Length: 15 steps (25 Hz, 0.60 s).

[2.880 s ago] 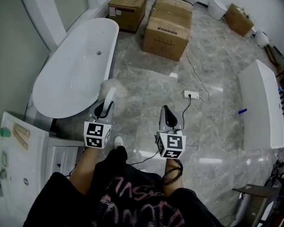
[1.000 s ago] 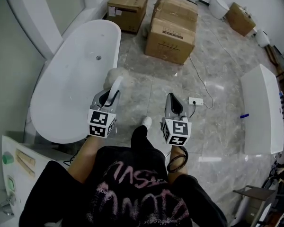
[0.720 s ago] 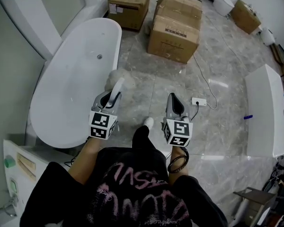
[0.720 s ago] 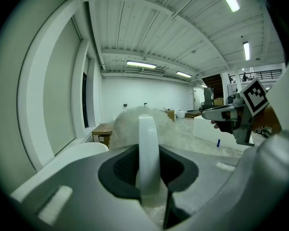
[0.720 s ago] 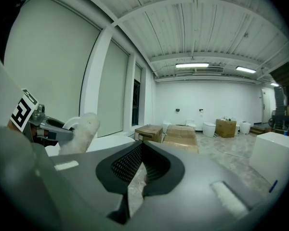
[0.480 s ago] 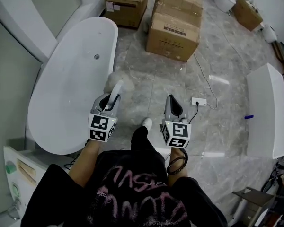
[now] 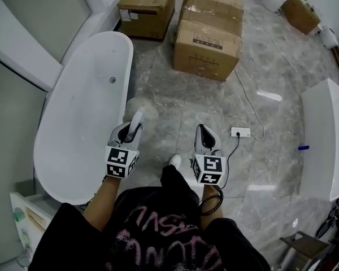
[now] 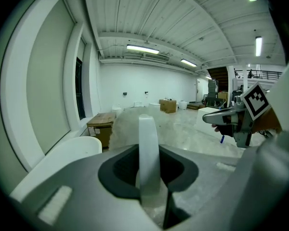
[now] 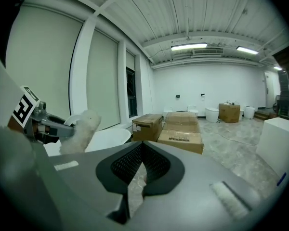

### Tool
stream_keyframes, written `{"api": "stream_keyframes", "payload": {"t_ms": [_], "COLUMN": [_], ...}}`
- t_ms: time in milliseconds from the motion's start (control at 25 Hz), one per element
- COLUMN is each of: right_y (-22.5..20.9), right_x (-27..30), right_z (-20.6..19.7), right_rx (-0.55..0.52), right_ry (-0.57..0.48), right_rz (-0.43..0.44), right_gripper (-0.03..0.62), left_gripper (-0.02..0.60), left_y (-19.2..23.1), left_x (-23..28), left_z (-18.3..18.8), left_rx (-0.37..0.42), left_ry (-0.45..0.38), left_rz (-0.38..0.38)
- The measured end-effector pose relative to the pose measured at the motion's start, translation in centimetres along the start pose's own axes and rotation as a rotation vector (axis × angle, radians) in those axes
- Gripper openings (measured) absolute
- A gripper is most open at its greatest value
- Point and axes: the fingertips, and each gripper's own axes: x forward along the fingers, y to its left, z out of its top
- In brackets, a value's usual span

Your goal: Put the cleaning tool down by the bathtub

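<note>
My left gripper point(image 7: 130, 130) is shut on the white handle point(image 8: 148, 158) of the cleaning tool, whose fluffy pale head point(image 7: 137, 106) sticks out ahead over the floor just right of the bathtub point(image 7: 82, 112). In the right gripper view the same fluffy head point(image 9: 80, 130) shows at the left, in front of the tub. The white oval bathtub lies along the left wall. My right gripper point(image 7: 204, 134) is held level beside the left one, shut with nothing between its jaws.
Three cardboard boxes point(image 7: 207, 30) stand on the marble floor ahead. A power strip point(image 7: 240, 131) with its cord lies to the right of my right gripper. A white counter point(image 7: 326, 137) with a blue pen stands at the right. A white cabinet point(image 7: 28, 224) is at the lower left.
The person has stepped forward along the tub; both grippers keep their pose, the left still holding the tool. The boxes and tub have shifted in view.
</note>
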Motion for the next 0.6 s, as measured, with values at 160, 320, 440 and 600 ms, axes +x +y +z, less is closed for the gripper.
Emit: {"api": "stream_keyframes", "payload": {"t_ms": [160,320,440,600], "right_y": [-3.2,-5.4,-5.9,-5.4], "right_x": [2.5,4.4,5.6,6.8], "right_z": [1.6,2.5,2.3,2.1], "right_rx": [0.012,0.009,0.009,-0.004], "right_ry": [-0.002,-0.003,0.008,0.025], "right_rz": [0.004,0.022,0.031,0.064], "right_gripper": [0.015,0.015,0.015,0.015], "left_gripper": [0.086,0.086,0.086,0.086], "left_y": [-0.4,-0.8,-0.7,0.3], "left_x": [3.5,5.9,6.9,7.7], "left_z": [2.7,4.4,4.9,4.9], "left_rx": [0.034,0.026,0.023,0.007], "left_ry": [0.005,0.009,0.014,0.018], "left_rz": [-0.005,0.006,0.013,0.04]}}
